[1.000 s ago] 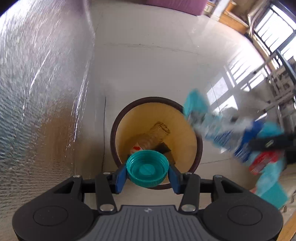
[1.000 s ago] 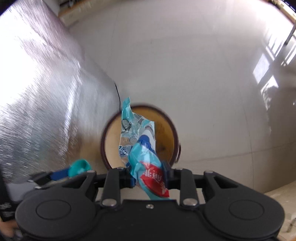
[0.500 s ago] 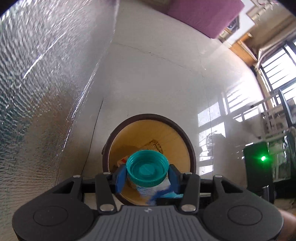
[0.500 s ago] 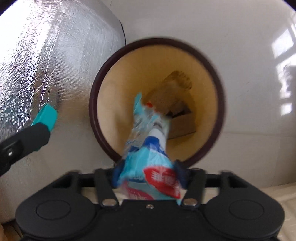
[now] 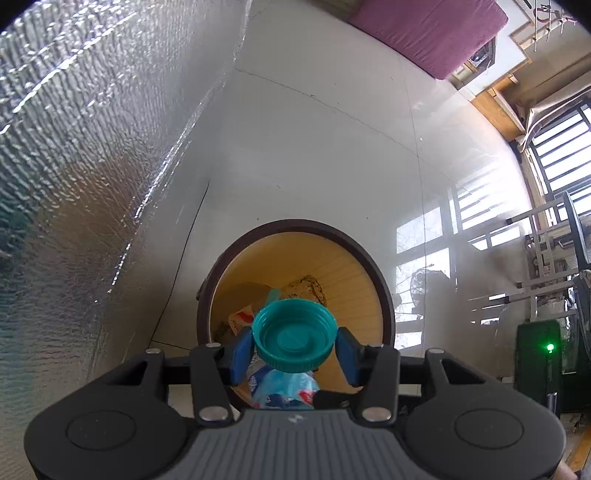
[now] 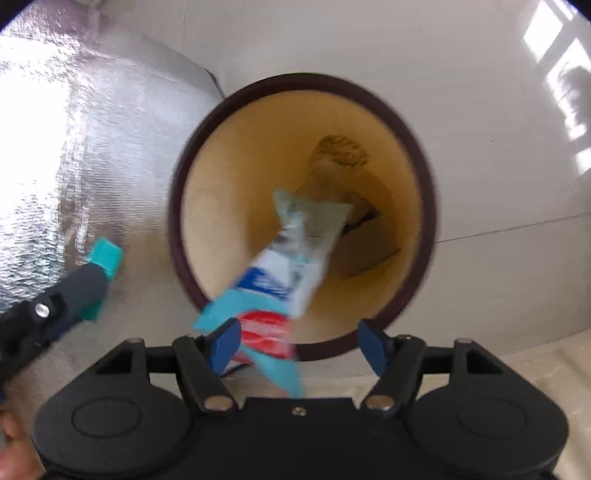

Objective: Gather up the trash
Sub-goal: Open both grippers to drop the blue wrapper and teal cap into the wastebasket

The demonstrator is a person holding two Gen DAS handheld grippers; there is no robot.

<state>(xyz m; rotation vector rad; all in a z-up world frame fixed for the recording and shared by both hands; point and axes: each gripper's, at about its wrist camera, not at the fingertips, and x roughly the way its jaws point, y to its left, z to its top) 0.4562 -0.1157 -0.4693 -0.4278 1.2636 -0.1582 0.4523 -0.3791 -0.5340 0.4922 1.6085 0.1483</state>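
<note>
The right gripper (image 6: 299,343) has its 2 blue jaws spread wide; they have just been opening, and the crumpled teal, white, blue and red plastic wrapper (image 6: 284,273) hangs loose between them. Its lower end lies against the left jaw, the right jaw stands well clear of it, and neither pad presses on it. The wrapper is blurred and tilts up and away over the near rim of the round bin with a dark brown rim and yellow inner wall (image 6: 424,177), its upper end reaching inside the opening. Deeper in the bin lie a crushed brownish piece and a flat piece of brown cardboard (image 6: 365,251).

The left gripper (image 5: 294,349) is closed partway on a round teal plastic bottle cap (image 5: 294,339), with a blue pad against each side of it and the cap's hollow side facing the camera. The cap hangs above the bin's (image 5: 384,295) opening, near its front edge. Below the cap, part of the wrapper (image 5: 284,387) shows inside the bin.

The bin stands on a pale glossy tiled floor (image 5: 332,147), just beside a sheet of crinkled silver foil-like material (image 5: 74,147). In the right wrist view the left gripper's dark finger and teal tip (image 6: 103,258) sit beside the bin on the foil side. Farther off in the left wrist view are a purple mattress (image 5: 424,29) and a dark green box with a lit green lamp (image 5: 539,354).
</note>
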